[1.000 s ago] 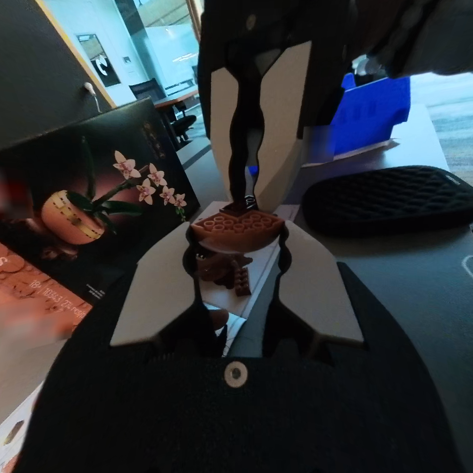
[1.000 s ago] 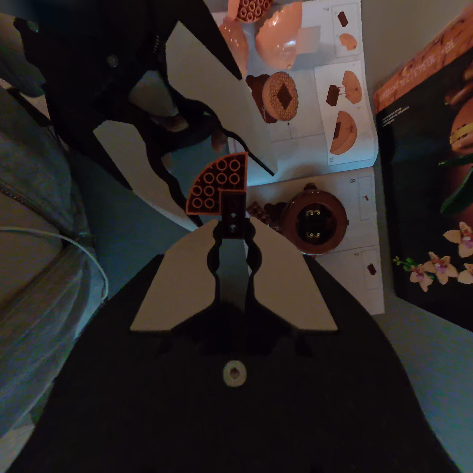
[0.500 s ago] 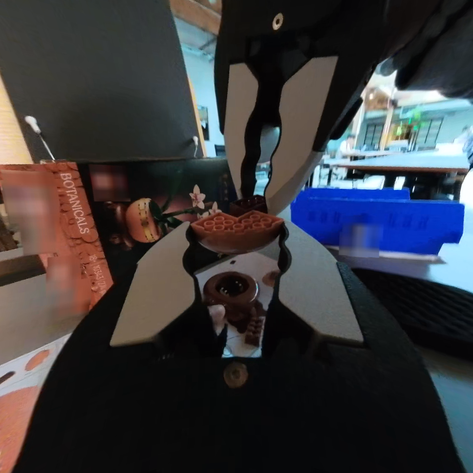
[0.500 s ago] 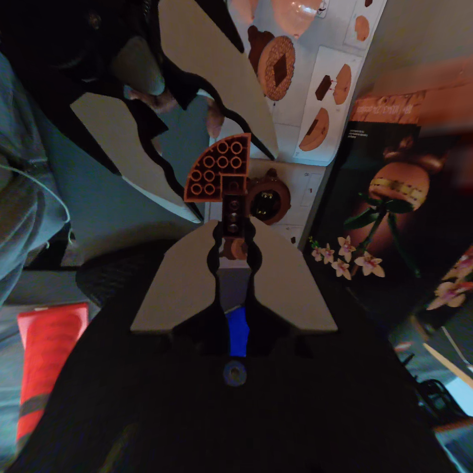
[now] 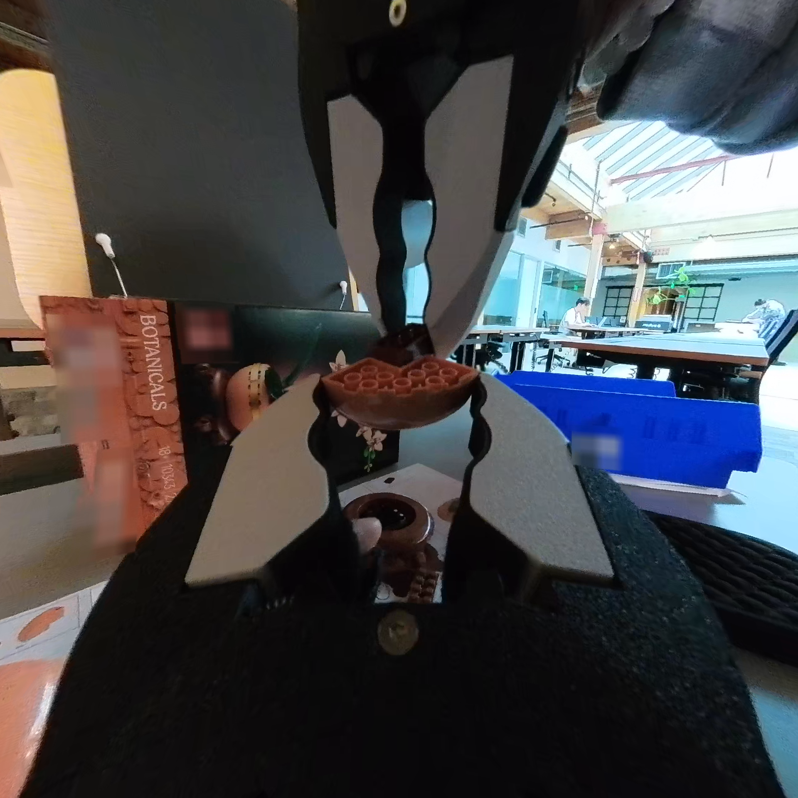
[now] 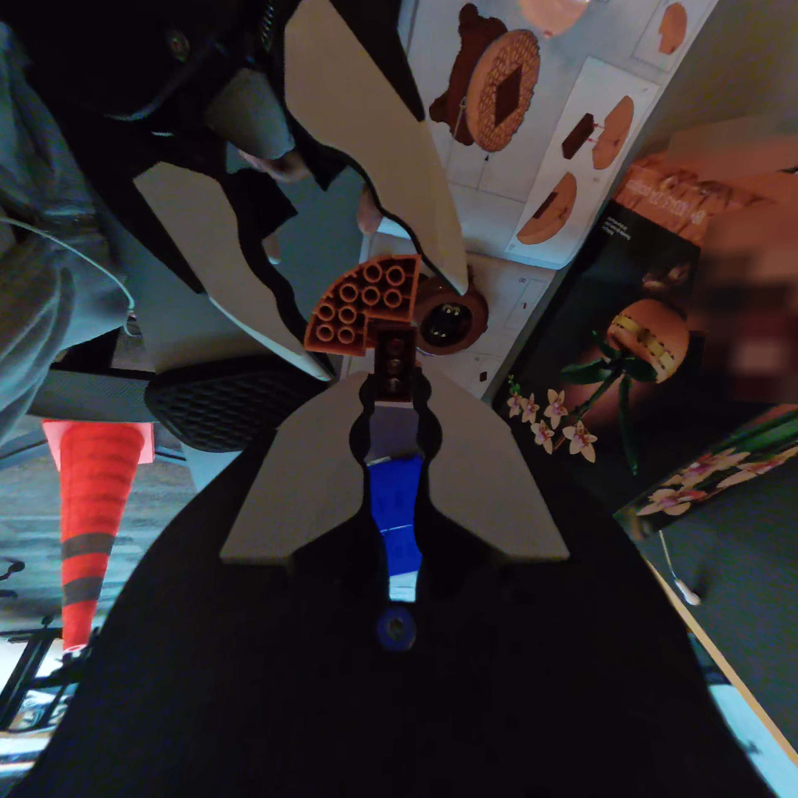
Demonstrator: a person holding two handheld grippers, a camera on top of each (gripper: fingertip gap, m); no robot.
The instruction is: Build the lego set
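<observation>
The left gripper is clenched on an orange quarter-round brick, held at the centre of the left wrist view with its tube-studded underside up; each fingertip presses on one end of it. From the top of that frame the right gripper reaches down, its fingers closed on a dark brown brick that sits in the notch at the orange piece's corner. In the right wrist view the same dark brick stands just above the frame's centre, pinched at its lower end between the right gripper's fingers, its upper end against the quarter-round.

Below, on an open instruction booklet, a round brown pot base lies with small brown pieces beside it. A blue bin stands at mid right of the left view; its contents cannot be seen. A flower-printed box stands at the left, and a black mesh pad lies at lower right.

Compared with a second ago, both grips are unchanged, but the pair has been lifted and tilted: the left view now looks out across the room, where earlier it looked down at the tabletop.
</observation>
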